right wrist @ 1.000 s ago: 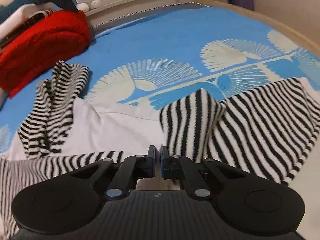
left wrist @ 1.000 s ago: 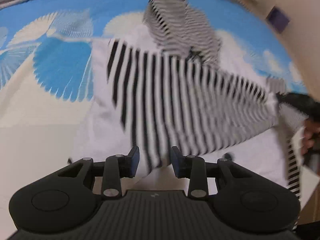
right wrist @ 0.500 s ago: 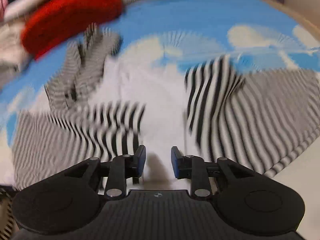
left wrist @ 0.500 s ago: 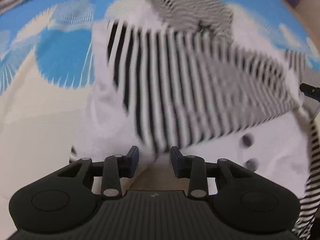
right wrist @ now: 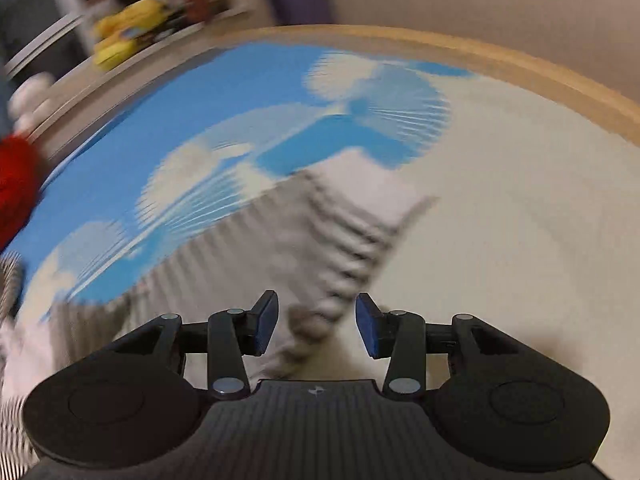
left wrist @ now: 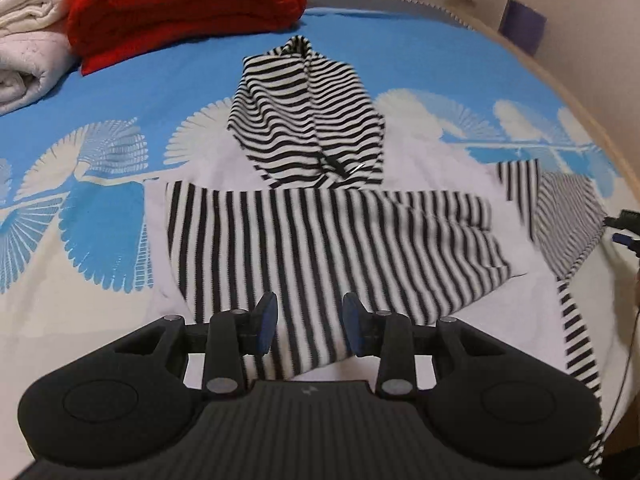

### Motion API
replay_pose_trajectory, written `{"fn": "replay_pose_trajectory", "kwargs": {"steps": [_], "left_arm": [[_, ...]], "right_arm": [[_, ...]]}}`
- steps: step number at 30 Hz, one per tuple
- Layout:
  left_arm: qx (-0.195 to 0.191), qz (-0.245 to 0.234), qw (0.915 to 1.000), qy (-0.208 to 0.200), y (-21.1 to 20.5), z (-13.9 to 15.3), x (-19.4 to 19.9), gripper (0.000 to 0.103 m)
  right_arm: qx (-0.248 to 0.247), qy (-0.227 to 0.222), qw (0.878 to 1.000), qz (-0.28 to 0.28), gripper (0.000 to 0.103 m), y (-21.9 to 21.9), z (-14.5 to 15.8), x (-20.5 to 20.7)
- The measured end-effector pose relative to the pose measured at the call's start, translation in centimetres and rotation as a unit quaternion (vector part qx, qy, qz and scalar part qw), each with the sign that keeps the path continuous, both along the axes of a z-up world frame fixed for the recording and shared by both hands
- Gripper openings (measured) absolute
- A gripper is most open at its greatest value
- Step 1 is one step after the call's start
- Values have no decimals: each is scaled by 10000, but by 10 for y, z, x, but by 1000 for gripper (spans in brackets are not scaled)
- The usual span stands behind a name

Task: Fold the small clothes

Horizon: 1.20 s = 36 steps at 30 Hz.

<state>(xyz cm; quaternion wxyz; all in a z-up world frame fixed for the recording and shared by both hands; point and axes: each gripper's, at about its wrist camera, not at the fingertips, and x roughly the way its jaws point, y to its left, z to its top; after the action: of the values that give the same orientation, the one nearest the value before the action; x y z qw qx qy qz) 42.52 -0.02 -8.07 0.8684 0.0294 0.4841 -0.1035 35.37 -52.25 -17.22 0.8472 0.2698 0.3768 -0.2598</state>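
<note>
Left wrist view: the left gripper (left wrist: 309, 322) has its jaws spread, gripping nothing, above the near edge of the striped hooded garment (left wrist: 320, 236), which lies on the blue fan-patterned bedspread (left wrist: 420, 64) with its hood (left wrist: 304, 112) toward a folded red blanket (left wrist: 184, 4).

Right wrist view, blurred: the right gripper (right wrist: 316, 322) is likewise parted and empty, over a striped sleeve (right wrist: 344, 248).

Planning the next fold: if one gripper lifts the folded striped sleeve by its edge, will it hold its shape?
Probably not. The striped sleeve drapes in soft folds, so it looks floppy and should sag. It seems thin and light. The open left gripper would likely drag the white body along.
</note>
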Motion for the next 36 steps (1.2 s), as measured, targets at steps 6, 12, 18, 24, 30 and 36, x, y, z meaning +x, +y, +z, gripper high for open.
{"fn": "replay_pose_trajectory", "kwargs": {"steps": [6, 12, 18, 24, 30, 36], "left_arm": [[-28, 149, 9998, 151, 11, -16, 11, 40], [33, 242, 9996, 148, 16, -21, 18, 40], [-52, 488, 9987, 117, 31, -14, 23, 40], [-112, 603, 9978, 241, 40, -16, 22, 40], [-28, 679, 9973, 279, 46, -19, 20, 40], [-55, 696, 9972, 271, 49, -18, 19, 40]], "right_arm": [[516, -344, 9960, -648, 44, -42, -25, 2], [523, -622, 9910, -1062, 1, -47, -26, 5], [9, -823, 9885, -1267, 1, -38, -2, 4], [26, -201, 9868, -1608, 1, -39, -16, -2], [-358, -277, 9887, -1432, 1, -27, -2, 5], [-802, -490, 9879, -1238, 1, -6, 24, 16]]}}
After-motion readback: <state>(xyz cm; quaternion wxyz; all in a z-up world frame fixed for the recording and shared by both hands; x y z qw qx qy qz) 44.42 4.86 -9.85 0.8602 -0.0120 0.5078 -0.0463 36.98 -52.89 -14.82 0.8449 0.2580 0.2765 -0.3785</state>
